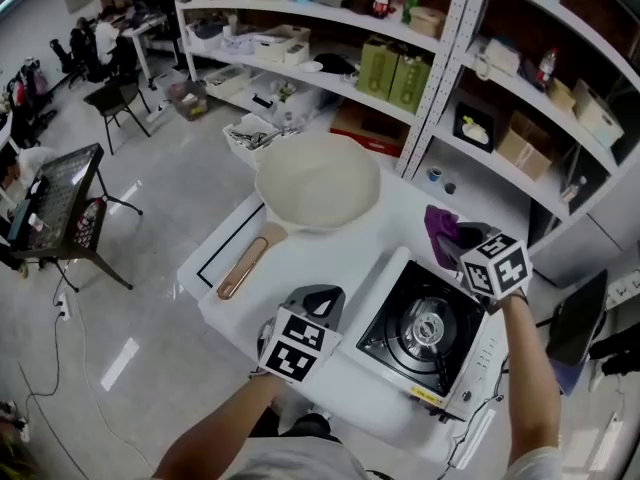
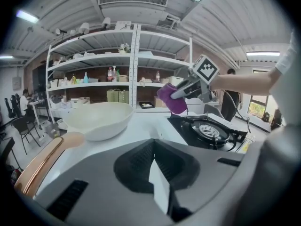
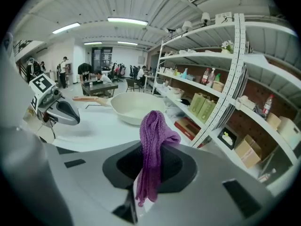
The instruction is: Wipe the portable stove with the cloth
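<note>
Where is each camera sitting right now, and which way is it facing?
Head view: on the person's head, looking steeply down at the table, portable stove and white pan; both forearms, left tool and right tool show.
Left gripper view: on the left tool, facing the shelves across pan and stove; its own closed jaws show below.
Right gripper view: on the right tool, facing the pan; its jaws pinch the purple cloth.
Shared: both gripper views show the pan, and each shows the other tool.
</note>
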Available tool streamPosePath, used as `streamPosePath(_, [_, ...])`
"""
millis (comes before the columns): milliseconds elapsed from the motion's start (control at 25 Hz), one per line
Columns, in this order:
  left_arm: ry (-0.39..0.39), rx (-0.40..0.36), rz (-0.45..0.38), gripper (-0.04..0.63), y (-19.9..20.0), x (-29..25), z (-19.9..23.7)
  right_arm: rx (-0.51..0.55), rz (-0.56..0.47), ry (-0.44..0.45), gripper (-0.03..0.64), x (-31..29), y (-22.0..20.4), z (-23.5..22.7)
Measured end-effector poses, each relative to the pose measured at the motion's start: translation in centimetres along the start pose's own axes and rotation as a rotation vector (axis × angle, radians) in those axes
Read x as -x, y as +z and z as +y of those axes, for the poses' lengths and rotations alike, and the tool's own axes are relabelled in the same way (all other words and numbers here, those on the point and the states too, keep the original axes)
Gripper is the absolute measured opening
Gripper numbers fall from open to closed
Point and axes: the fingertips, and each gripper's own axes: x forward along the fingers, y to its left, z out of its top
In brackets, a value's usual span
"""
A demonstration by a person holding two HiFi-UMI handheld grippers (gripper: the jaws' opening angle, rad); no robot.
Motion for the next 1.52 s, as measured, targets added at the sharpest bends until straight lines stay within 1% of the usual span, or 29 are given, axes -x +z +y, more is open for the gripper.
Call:
streamPosePath(160, [-0.058, -0.019, -0.016, 0.005, 0.2, 0.1, -0.4, -0.002, -0.015, -0.053, 0.064, 2.8, 1.2, 0.9])
streamPosePath(320, [-0.092, -0.041, -0.021, 0.005, 0.0, 0.5, 0.3, 0.009, -0.044, -0.066, 0.064, 4.5, 4.0, 2.8])
streamPosePath(440, [-0.112, -0.046, -0.039, 0.005, 0.1, 0.5, 0.9, 0.062, -0.028, -0.056, 0.064, 4.2, 5.9, 4.3])
streamPosePath(600, [-0.119, -0.039, -0.056, 0.005, 0.1, 0.4, 1.9, 0.141, 0.021, -0.03, 0.064, 1.4, 7.5, 5.3])
streamPosePath(760, [-0.102, -0.012, -0.068, 0.006, -0.4, 0.9, 3.2, 0.213, 0.079, 0.024, 0.064, -2.9, 7.6, 6.8])
streamPosePath(960, [-0.071, 0.007, -0.059, 0.006, -1.2, 1.5, 4.6, 0.226, 0.101, 0.074, 0.064, -7.5, 7.1, 7.4])
streamPosePath(1040, [-0.049, 0.018, -0.054, 0.005, -1.5, 1.8, 5.3, 0.25, 0.096, 0.093, 0.063, -8.8, 7.0, 7.6])
streamPosePath(1240, [0.007, 0.048, -0.035, 0.005, -2.8, 2.4, 6.5, 0.398, 0.112, 0.168, 0.063, -10.8, 5.5, 8.8])
streamPosePath(1400, [0.047, 0.064, -0.023, 0.005, -3.4, 2.9, 6.7, 0.451, 0.134, 0.232, 0.063, -11.6, 4.4, 9.5])
streamPosePath(1520, [0.071, 0.072, -0.021, 0.005, -3.5, 3.0, 6.7, 0.511, 0.144, 0.275, 0.061, -11.7, 3.6, 9.9])
